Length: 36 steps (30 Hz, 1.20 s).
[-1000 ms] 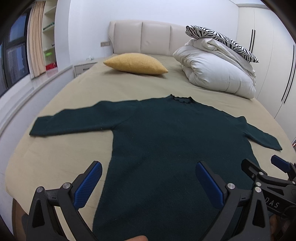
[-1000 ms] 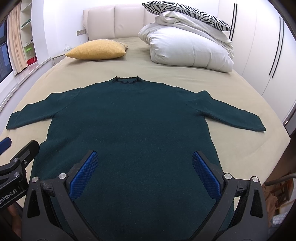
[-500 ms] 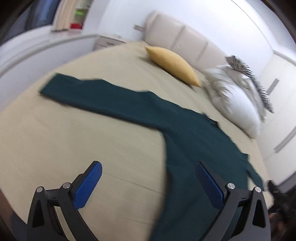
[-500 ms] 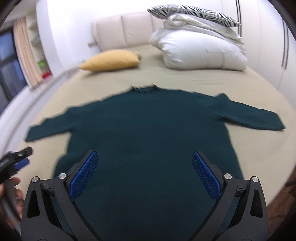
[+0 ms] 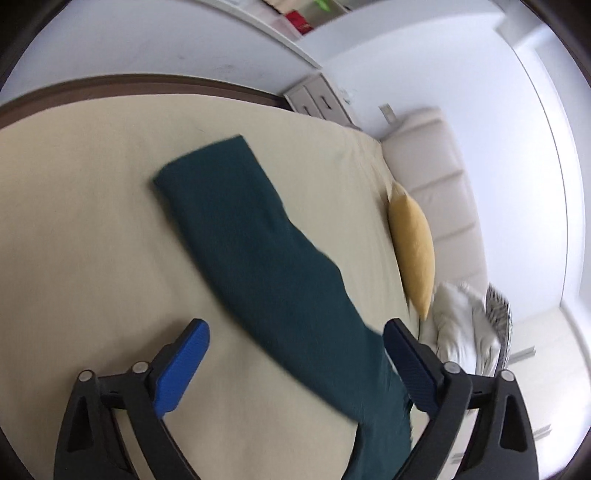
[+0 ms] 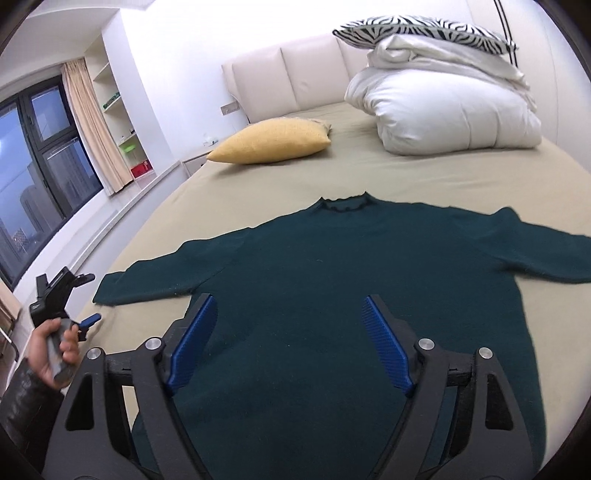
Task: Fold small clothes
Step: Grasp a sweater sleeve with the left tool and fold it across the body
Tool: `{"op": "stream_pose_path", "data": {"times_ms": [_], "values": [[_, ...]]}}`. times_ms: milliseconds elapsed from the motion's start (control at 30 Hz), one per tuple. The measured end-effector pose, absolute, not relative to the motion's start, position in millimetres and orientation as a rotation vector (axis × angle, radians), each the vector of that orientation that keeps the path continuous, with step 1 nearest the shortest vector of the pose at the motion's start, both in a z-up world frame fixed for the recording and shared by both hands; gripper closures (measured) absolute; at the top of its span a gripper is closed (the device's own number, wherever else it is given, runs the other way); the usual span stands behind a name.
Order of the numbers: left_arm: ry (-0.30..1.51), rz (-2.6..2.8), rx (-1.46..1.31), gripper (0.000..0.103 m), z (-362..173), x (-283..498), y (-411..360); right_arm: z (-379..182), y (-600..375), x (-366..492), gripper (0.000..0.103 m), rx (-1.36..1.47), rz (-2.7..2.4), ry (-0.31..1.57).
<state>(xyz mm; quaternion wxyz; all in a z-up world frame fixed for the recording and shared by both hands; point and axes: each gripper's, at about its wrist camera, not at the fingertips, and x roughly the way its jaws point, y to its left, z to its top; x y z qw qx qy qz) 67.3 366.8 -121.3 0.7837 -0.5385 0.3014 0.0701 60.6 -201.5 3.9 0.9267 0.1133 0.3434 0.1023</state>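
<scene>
A dark green long-sleeved sweater lies flat on the beige bed, neck toward the headboard, both sleeves spread out. My right gripper is open and empty, above the sweater's lower body. My left gripper is open and empty, hovering over the left sleeve, whose cuff end lies ahead of it. The left gripper also shows in the right wrist view, off the bed's left side near the cuff, held in a hand.
A yellow cushion lies near the headboard. A folded white duvet with a zebra pillow on top sits at the back right. A nightstand and window ledge run along the bed's left edge.
My left gripper has swung left away from the sweater's body and turned over the left sleeve. My right gripper has shifted and its jaws stand a little narrower. The sweater has not moved.
</scene>
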Motion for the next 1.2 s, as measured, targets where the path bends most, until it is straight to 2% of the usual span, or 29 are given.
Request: {"op": "stream_pose_path", "data": {"times_ms": [100, 200, 267, 300, 333, 367, 433, 533, 633, 700, 800, 933, 967, 1033, 1067, 1100, 1133, 1200], "values": [[0.617, 0.194, -1.266, 0.023, -141, 72, 390, -8, -202, 73, 0.027, 0.263, 0.205, 0.729], [0.576, 0.236, -1.334, 0.044, -151, 78, 410, -20, -201, 83, 0.030, 0.276, 0.196, 0.753], [0.575, 0.261, -1.352, 0.070, -154, 79, 420, -27, -199, 89, 0.032, 0.274, 0.192, 0.766], [0.584, 0.277, -1.343, 0.077, -152, 79, 423, -30, -198, 90, 0.035, 0.274, 0.194, 0.770], [0.593, 0.287, -1.330, 0.092, -152, 79, 426, -33, -198, 91, 0.038, 0.275, 0.198, 0.776], [0.610, 0.300, -1.292, 0.096, -145, 78, 424, -36, -198, 93, 0.039, 0.275, 0.201, 0.780], [0.613, 0.279, -1.191, 0.096, -126, 82, 411, -41, -201, 93, 0.044, 0.285, 0.202, 0.782], [0.629, 0.192, -0.949, 0.096, -79, 97, 358, -47, -212, 93, 0.045, 0.320, 0.190, 0.782], [0.666, 0.041, -0.624, 0.095, -32, 122, 263, -51, -229, 88, 0.045, 0.359, 0.176, 0.780], [0.686, -0.053, -0.428, 0.095, -20, 128, 191, -54, -242, 85, 0.045, 0.394, 0.164, 0.779], [0.710, -0.162, -0.148, 0.095, -29, 128, 78, -58, -266, 83, 0.045, 0.451, 0.141, 0.778], [0.818, -0.209, 0.124, 0.089, -87, 133, -27, -70, -300, 83, 0.045, 0.504, 0.119, 0.813], [0.861, -0.217, 0.148, 0.082, -102, 139, -31, -74, -307, 85, 0.045, 0.516, 0.117, 0.826], [0.854, -0.199, 0.207, 0.076, -110, 135, -44, -83, -320, 91, 0.043, 0.548, 0.133, 0.850], [0.840, -0.205, 0.218, 0.054, -108, 127, -45, -86, -324, 96, 0.043, 0.561, 0.144, 0.862], [0.846, -0.218, 0.207, 0.040, -104, 125, -43, -90, -326, 103, 0.043, 0.570, 0.159, 0.873], [0.842, -0.231, 0.185, 0.019, -99, 121, -37, -92, -327, 108, 0.043, 0.578, 0.178, 0.880], [0.807, -0.239, 0.153, 0.013, -89, 118, -34, -98, -322, 125, 0.043, 0.608, 0.240, 0.900]]}}
